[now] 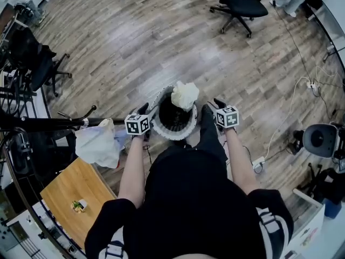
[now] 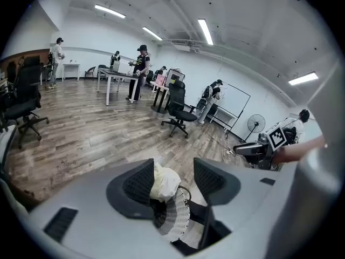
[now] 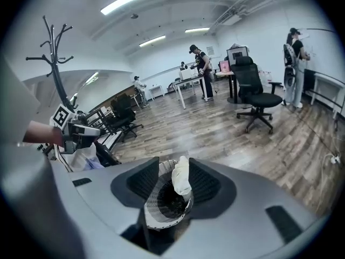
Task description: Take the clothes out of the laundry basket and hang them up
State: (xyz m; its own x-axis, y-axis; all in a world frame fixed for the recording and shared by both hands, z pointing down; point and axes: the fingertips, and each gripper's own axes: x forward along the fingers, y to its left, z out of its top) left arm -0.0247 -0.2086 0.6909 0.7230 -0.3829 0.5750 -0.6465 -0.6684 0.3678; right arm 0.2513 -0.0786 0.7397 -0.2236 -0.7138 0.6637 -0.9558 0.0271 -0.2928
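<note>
Jaws apart on both: left gripper at nine o'clock, right gripper at three, flanking the laundry basket with a cream garment.

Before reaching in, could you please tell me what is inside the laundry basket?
A pale cream garment sits bunched at the far rim of the laundry basket. Below it the inside is dark; anything deeper is hidden.

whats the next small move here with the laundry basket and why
Probably ease the right gripper down and forward until the pale garment sits between its pads, then close. The garment sticks up at the far rim of the laundry basket. The right gripper's jaws stand apart and empty, and in its own view the garment lines up between them. The left gripper is open too.
</note>
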